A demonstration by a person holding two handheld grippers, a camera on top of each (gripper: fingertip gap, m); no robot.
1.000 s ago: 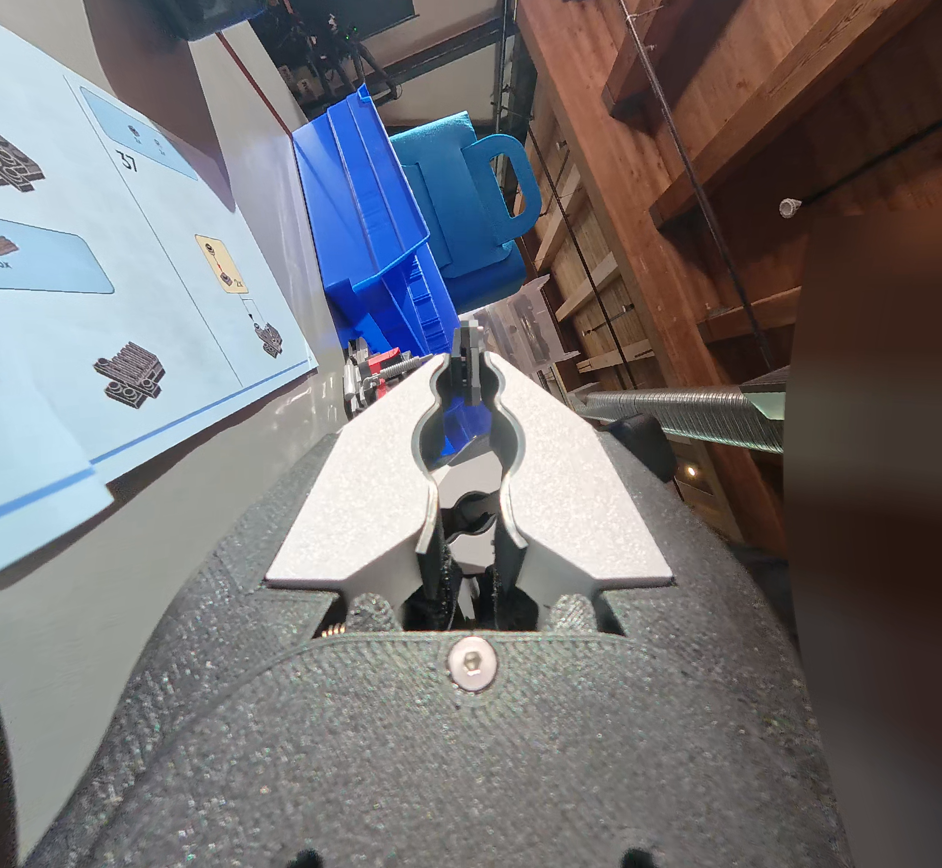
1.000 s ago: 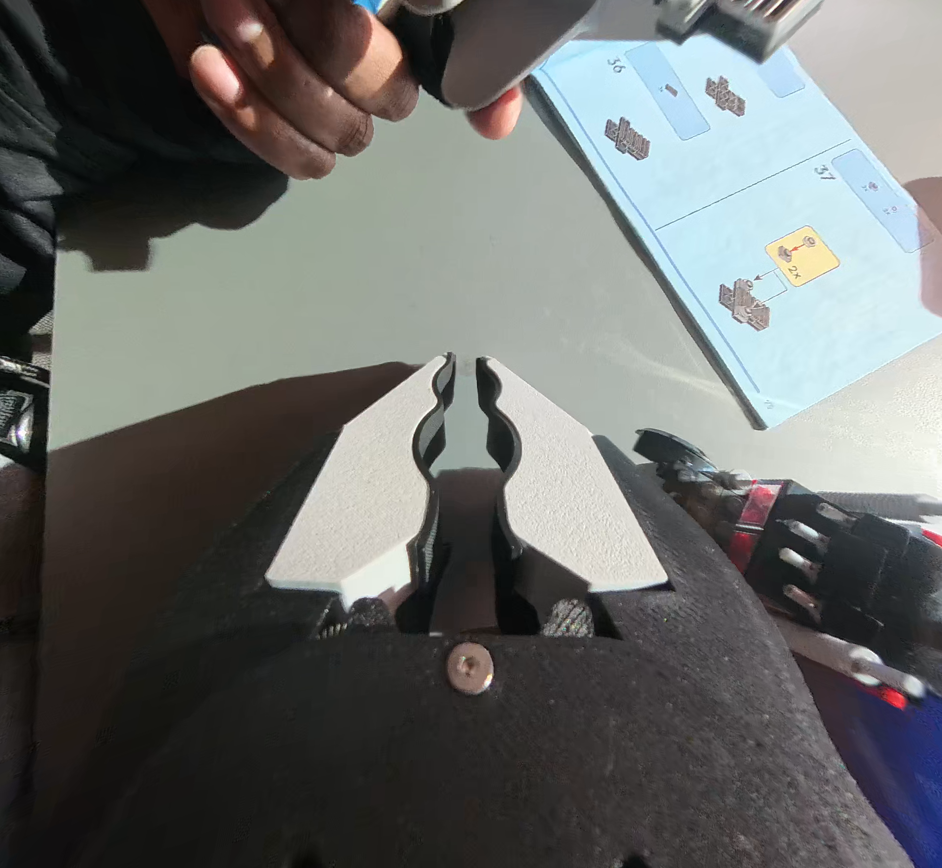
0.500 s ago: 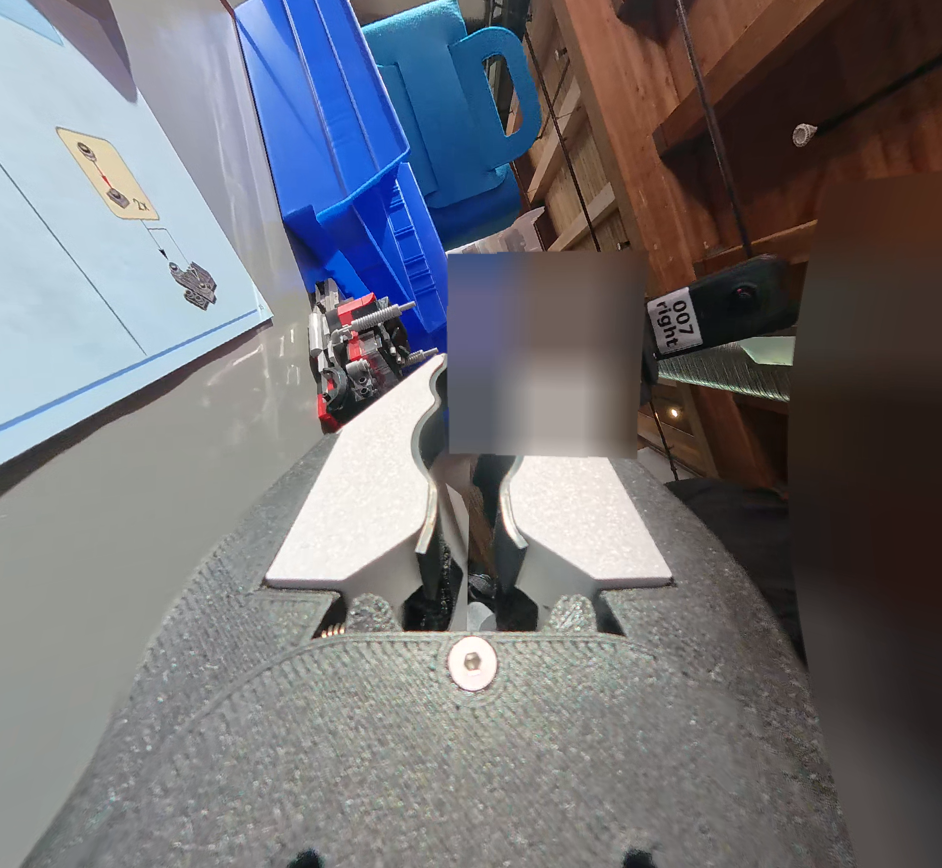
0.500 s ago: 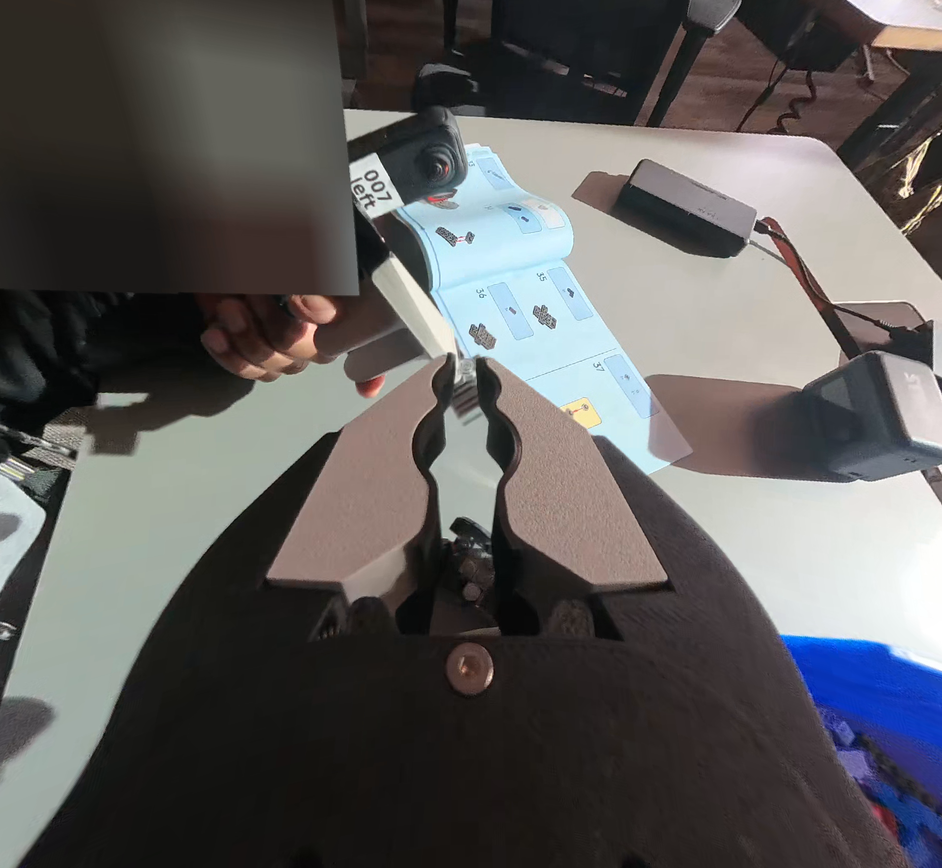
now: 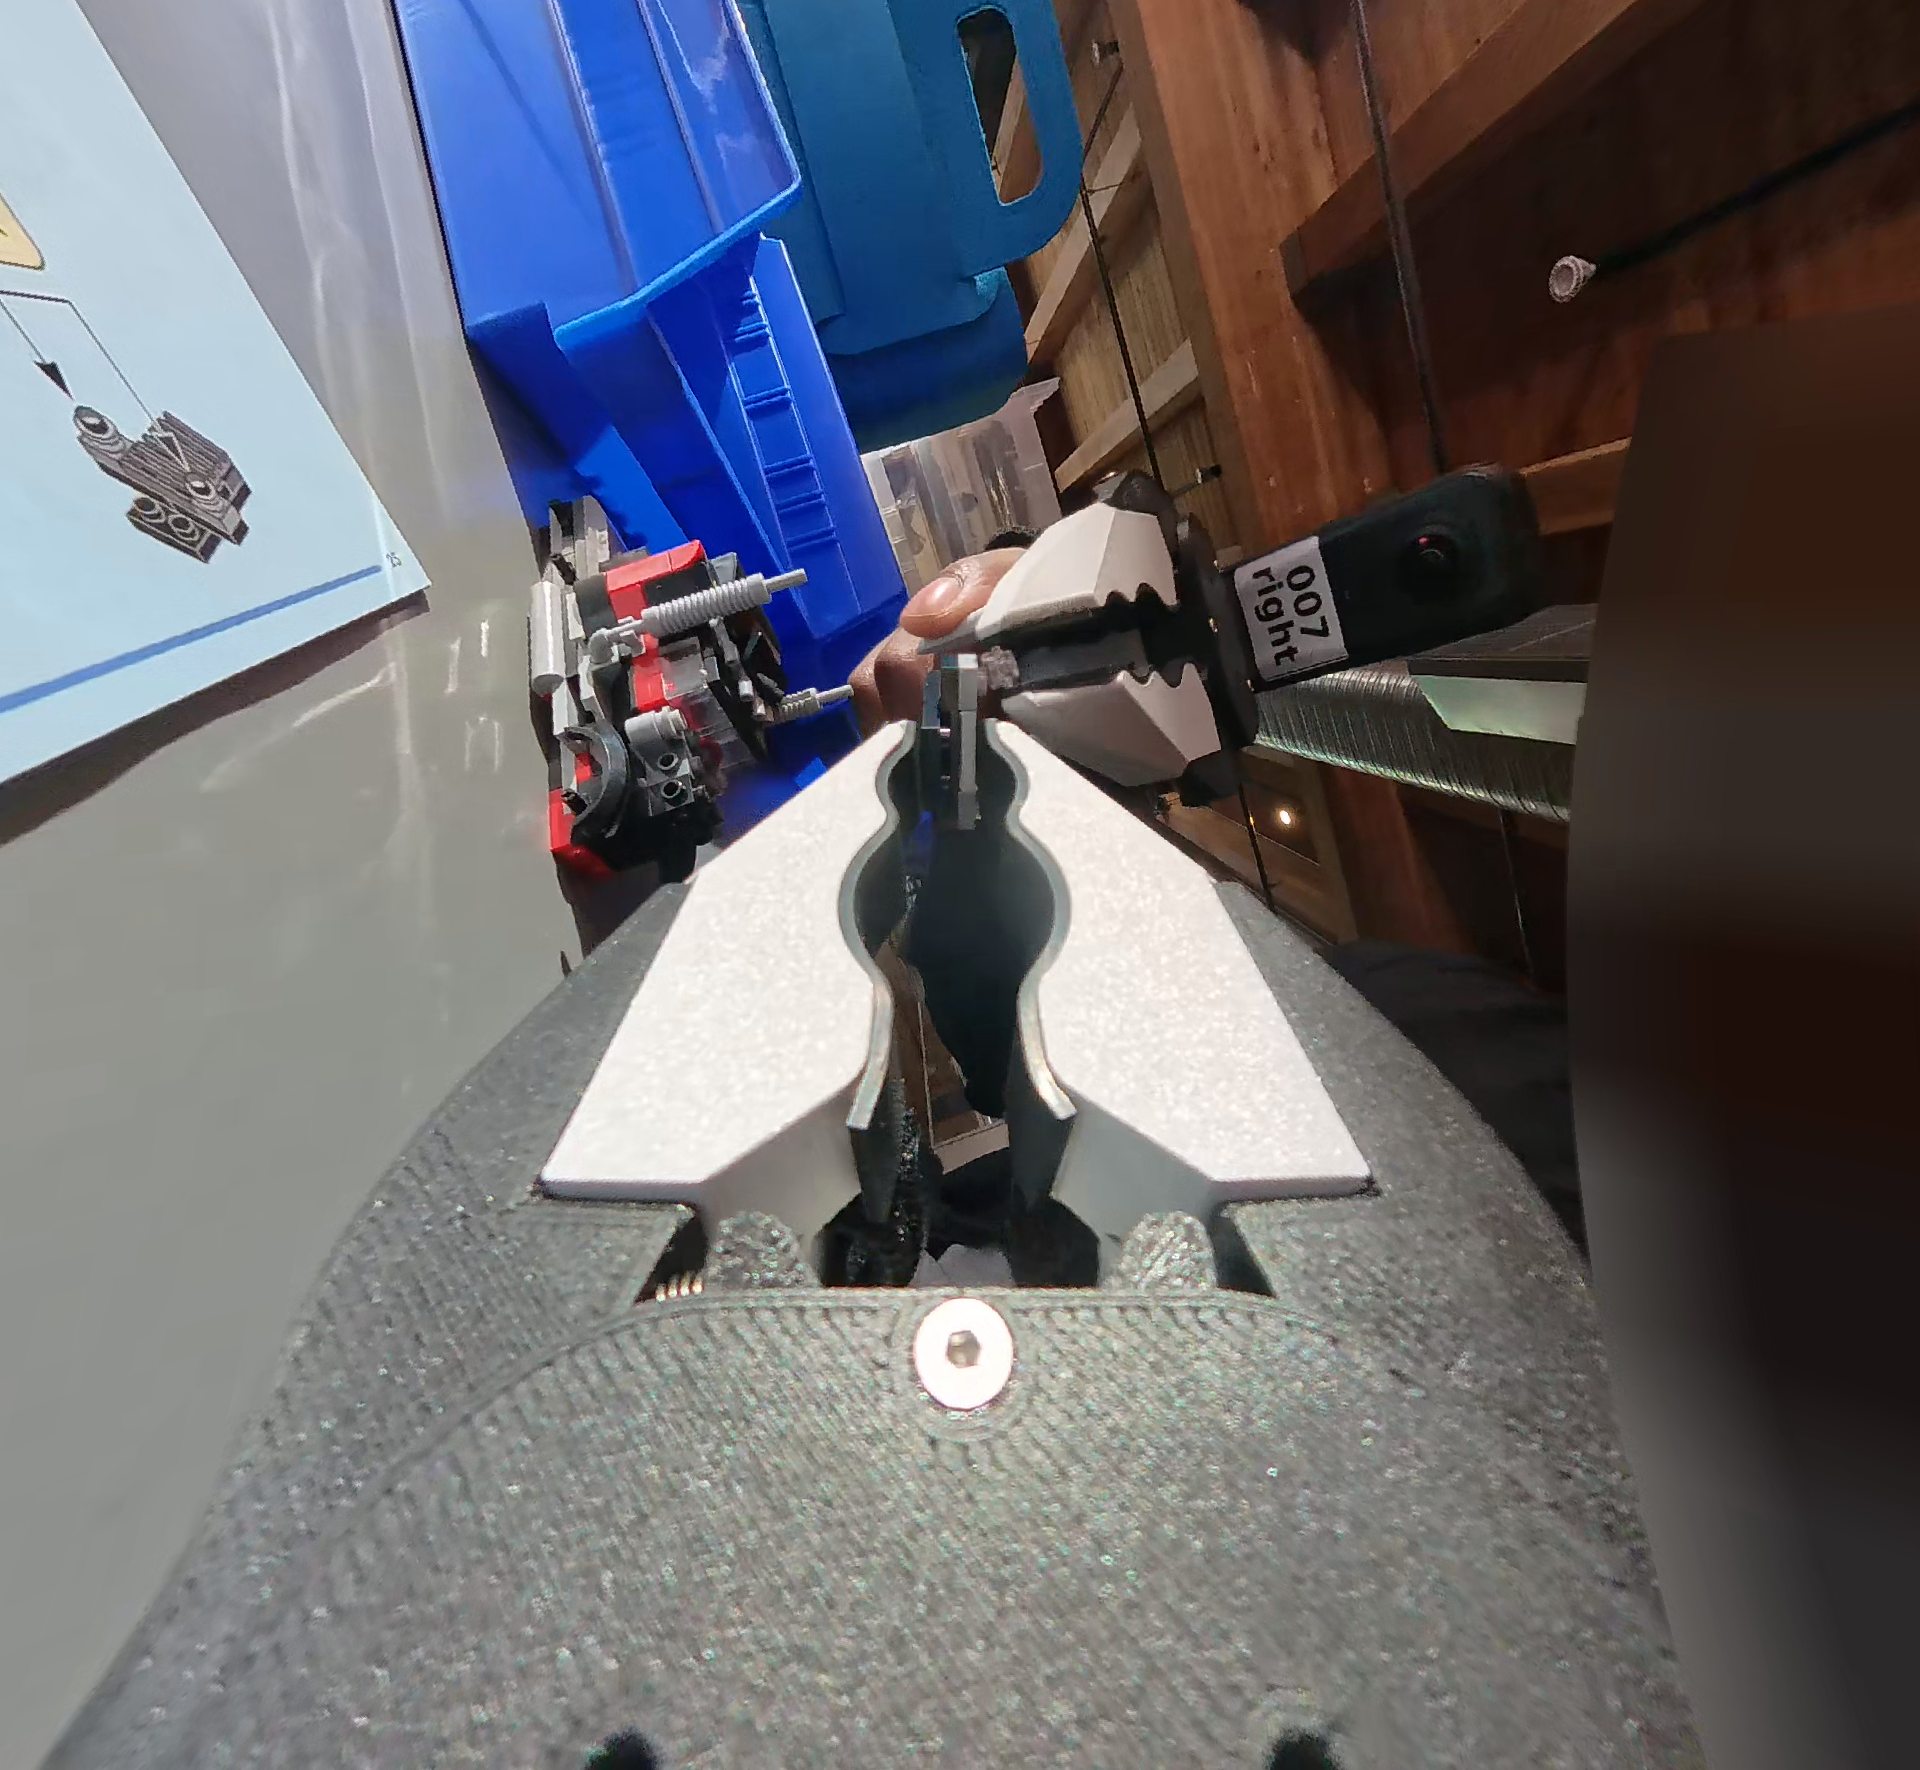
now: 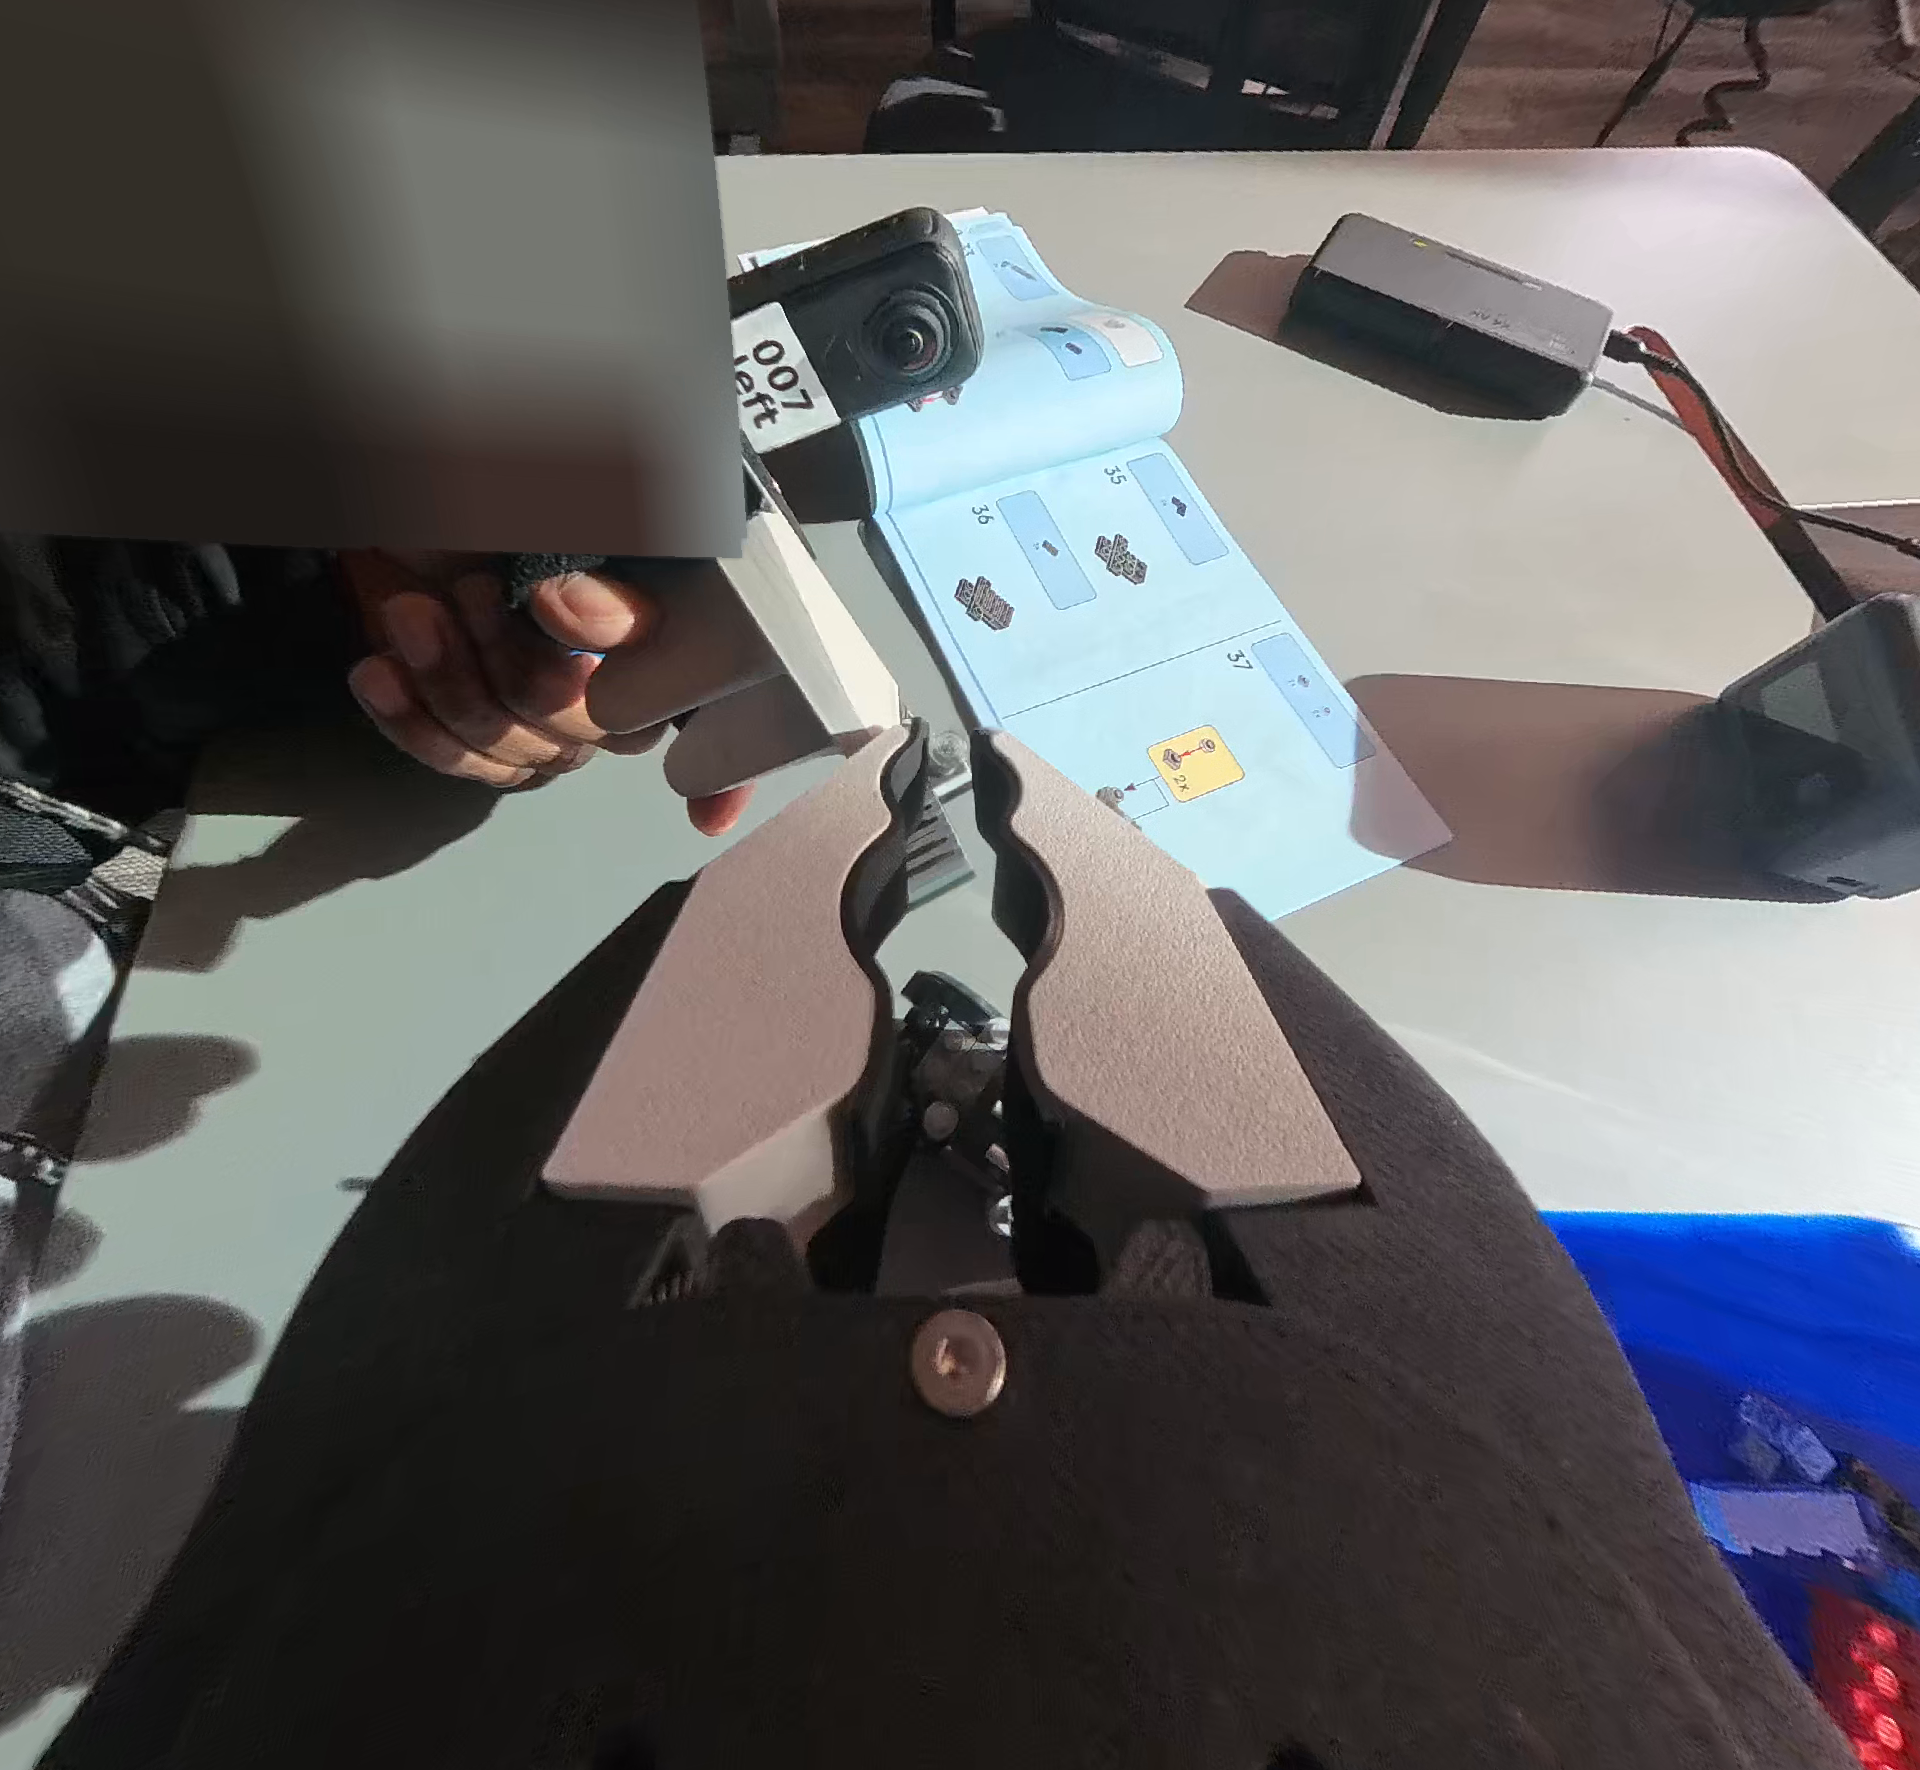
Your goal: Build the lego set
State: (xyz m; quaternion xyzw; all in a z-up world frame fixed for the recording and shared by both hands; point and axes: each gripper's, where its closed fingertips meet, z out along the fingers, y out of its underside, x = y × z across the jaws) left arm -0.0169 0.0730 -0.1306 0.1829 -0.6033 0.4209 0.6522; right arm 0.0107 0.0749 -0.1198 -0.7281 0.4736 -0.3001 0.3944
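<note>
My left gripper (image 5: 948, 733) is shut on a thin dark grey lego assembly (image 5: 954, 770) that stands upright between its tips. My right gripper (image 5: 982, 671) comes in from the right, tip to tip with the assembly, and seems shut on a small grey piece (image 5: 995, 667). In the right wrist view the right gripper (image 6: 943, 741) has a narrow gap with a small round piece (image 6: 948, 746) at its tips. The left gripper (image 6: 878, 733) and the ribbed grey assembly (image 6: 930, 835) sit just ahead. A red, black and grey lego model (image 5: 644, 712) lies on the table.
An open light blue instruction booklet (image 6: 1091, 629) lies on the grey table (image 6: 1455, 993). Blue bins (image 5: 623, 214) stand behind the model, and one with loose bricks (image 6: 1766, 1408) shows at lower right. A black box (image 6: 1444, 328) with a cable and a dark camera device (image 6: 1829, 754) sit farther off. The grippers are tip to tip, or close to it.
The right gripper rose from facing the table to facing the left gripper, and its tips came up against the grey assembly. The left gripper turned slightly and kept its hold.
</note>
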